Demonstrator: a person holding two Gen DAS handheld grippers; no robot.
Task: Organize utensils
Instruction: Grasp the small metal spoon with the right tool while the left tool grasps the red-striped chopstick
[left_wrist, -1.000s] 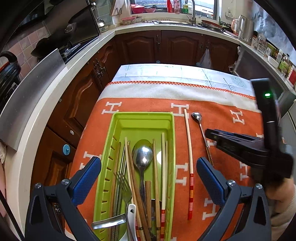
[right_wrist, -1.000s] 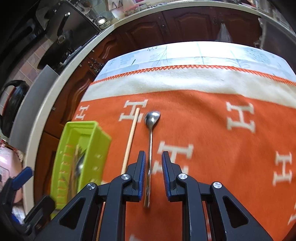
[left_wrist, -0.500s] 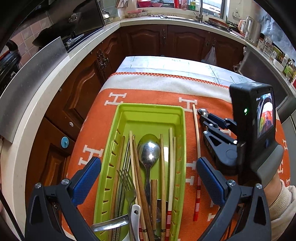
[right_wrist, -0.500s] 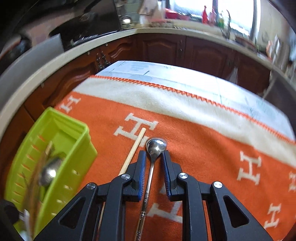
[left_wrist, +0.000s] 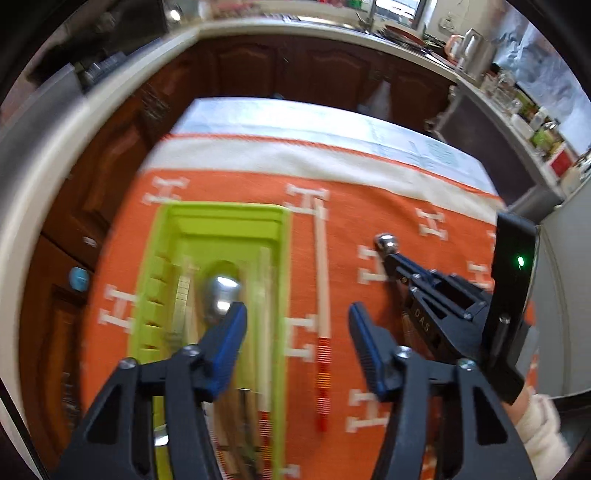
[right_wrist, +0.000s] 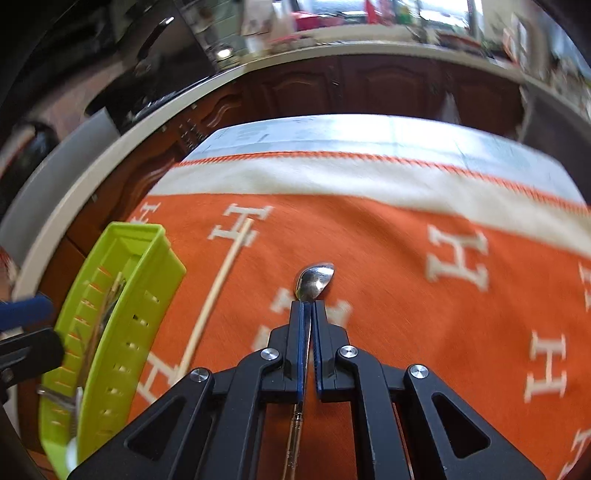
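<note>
Steel spoon (right_wrist: 314, 281) clamped in right tongs (right_wrist: 307, 306); left tongs (left_wrist: 295, 325) closing, empty, chopstick (left_wrist: 321, 295) between; tray (left_wrist: 284, 258) at 9 o'clock.

Bright window daylight, motion blur, fisheye-warped edges, dark corners

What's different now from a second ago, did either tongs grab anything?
The right tongs have shut on the small spoon, which lay loose between their open fingers a second ago. The left tongs are closing from fully wide over the cloth, with nothing pressed between them. The loose chopstick stays on the orange cloth beside the green tray, whose load looks unchanged.
</note>
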